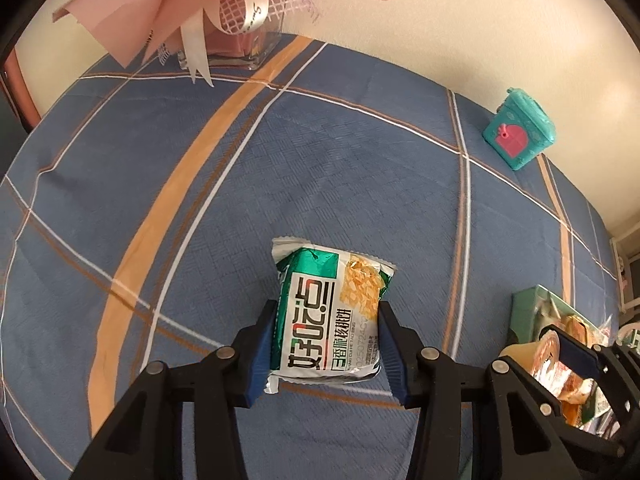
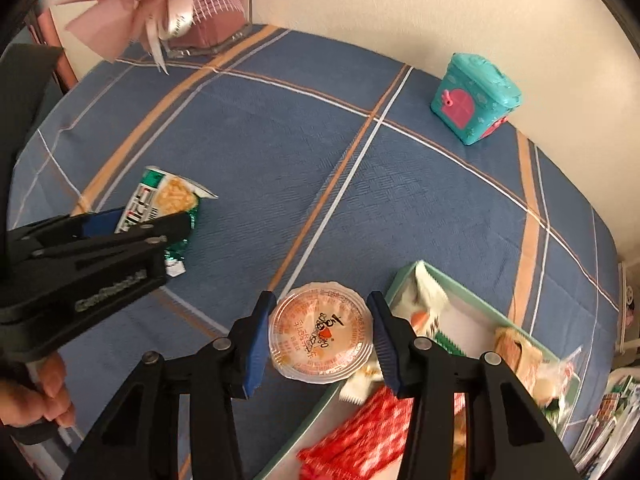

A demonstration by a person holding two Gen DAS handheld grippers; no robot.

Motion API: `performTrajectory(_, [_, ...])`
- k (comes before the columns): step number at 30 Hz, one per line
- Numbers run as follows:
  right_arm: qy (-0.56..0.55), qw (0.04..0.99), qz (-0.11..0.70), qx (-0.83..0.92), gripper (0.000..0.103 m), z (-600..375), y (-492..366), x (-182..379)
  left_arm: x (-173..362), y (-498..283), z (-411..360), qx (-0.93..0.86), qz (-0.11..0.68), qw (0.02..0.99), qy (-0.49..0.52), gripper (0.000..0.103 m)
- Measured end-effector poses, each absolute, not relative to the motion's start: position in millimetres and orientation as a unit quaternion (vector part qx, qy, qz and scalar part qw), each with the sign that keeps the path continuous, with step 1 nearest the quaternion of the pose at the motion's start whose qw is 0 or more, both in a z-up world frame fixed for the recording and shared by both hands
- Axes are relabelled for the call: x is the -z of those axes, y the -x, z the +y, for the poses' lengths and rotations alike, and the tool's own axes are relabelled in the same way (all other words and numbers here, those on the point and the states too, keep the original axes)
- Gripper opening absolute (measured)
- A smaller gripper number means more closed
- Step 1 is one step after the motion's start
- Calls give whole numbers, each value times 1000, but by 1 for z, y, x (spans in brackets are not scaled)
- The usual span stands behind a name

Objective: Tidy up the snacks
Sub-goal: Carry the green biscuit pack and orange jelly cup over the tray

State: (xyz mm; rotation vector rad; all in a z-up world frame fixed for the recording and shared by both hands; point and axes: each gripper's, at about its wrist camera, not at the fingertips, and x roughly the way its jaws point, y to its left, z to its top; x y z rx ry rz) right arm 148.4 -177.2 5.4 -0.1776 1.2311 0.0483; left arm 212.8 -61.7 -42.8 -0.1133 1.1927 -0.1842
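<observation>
Snacks are mid-sort: left gripper [image 1: 326, 336] pinches a green biscuit packet [image 1: 330, 314], right gripper [image 2: 320, 336] clamps a jelly cup [image 2: 320, 338] at the box's [image 2: 404, 274] near edge, needing release inside next

We count one green biscuit packet [image 1: 328, 312], one jelly cup [image 2: 320, 332], one teal toy house [image 2: 476, 98], one green-rimmed box [image 2: 400, 276] of snacks, and two grippers.

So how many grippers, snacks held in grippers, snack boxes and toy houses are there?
Grippers: 2, the left gripper and the right gripper
Held snacks: 2, the green packet and the jelly cup
Snack boxes: 1, the snack box
Toy houses: 1, the teal toy house
Total: 6
</observation>
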Motion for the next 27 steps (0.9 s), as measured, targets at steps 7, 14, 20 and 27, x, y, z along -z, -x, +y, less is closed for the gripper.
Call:
performTrajectory(7, [62,825,562,-28,48,-176,-122,-28,21,-184,-75,89,544,833,38,50])
performTrajectory(14, [25,839,544,-4,48,-209,-89,-49,-13,-158,-99,112,510,853,5,50])
performTrajectory(20, [-14,841,539,48,48,-260,-60,-53,-29,-135,-141,152,491,857,-28,50])
performTrajectory(27, [-52,834,543,85,48,-296,-30,-51,-28,-107,-190,215,500,838,-48,50])
